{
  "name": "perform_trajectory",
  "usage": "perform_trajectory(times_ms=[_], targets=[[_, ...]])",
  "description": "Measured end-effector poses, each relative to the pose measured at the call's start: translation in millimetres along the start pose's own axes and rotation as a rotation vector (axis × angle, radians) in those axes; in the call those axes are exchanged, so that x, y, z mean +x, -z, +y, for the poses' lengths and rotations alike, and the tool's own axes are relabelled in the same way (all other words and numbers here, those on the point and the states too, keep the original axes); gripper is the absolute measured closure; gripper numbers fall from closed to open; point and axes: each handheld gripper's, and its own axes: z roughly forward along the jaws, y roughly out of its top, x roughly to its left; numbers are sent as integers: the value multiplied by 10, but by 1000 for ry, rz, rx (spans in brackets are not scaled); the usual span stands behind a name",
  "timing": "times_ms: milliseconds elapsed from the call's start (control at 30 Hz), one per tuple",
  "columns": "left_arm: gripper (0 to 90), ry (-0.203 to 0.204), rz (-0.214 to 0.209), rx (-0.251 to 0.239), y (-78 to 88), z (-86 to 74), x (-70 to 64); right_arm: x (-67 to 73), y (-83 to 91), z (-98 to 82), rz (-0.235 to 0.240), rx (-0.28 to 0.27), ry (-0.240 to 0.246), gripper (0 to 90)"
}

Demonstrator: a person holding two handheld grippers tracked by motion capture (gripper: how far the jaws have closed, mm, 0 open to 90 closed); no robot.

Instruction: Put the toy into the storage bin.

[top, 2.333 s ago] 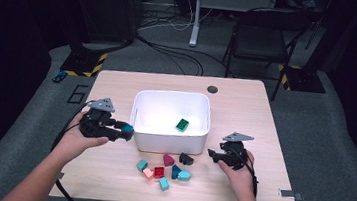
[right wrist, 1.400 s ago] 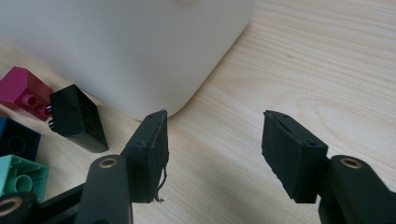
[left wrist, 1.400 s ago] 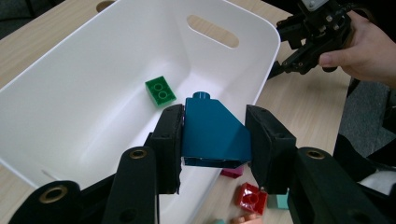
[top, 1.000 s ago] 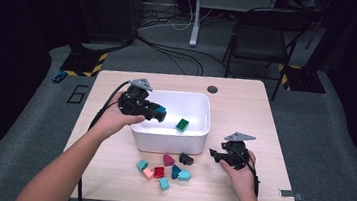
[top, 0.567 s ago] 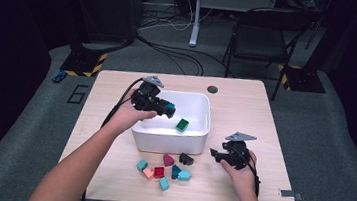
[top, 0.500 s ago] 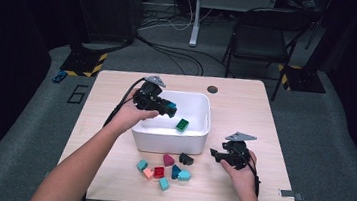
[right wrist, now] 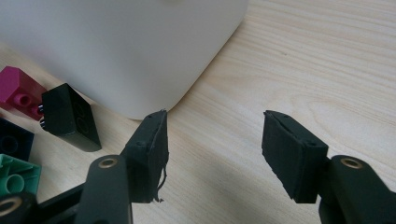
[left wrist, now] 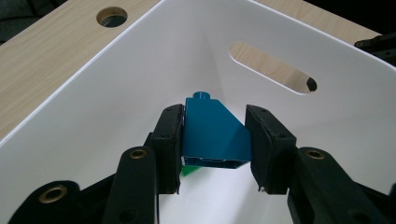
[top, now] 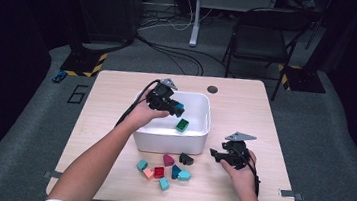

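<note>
Bright, even light on the table, dark surroundings; soft shadows, pictures slightly blurry.

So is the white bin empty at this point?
No. A green brick lies in the white bin; the left gripper holds a blue brick inside it.

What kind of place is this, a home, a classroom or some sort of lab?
Most likely a lab or recording studio: a lone wooden table on grey carpet, cables trailing across the floor, yellow-black hazard-striped bases, and dark surroundings with one folding chair.
</note>
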Motion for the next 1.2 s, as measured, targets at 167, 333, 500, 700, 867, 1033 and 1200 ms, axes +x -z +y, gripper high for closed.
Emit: perform_trajectory(times_ms=[167,333,500,700,867,1033,1200], targets=[[581,6,0,21,-82,-11,24,3,-6,1,-1,2,1,402],[580,14,5,37,-128,-40,57,2,-6,0,0,3,1,400],[576,24,14,51,-146,-62,80,-5,-10,-2,2,1,-7,399],[520,41,18,55,-76,-76,84,-8,-13,-7,4,3,-10,399],[484,40,22,40,36,-87,50,-13,-14,-12,2,5,-17,399],[479,37,35,11,218,-105,-9,-24,-12,-17,2,6,-18,398],[479,22,32,-44,448,-148,-101,-32,-13,-19,-1,5,-17,399]])
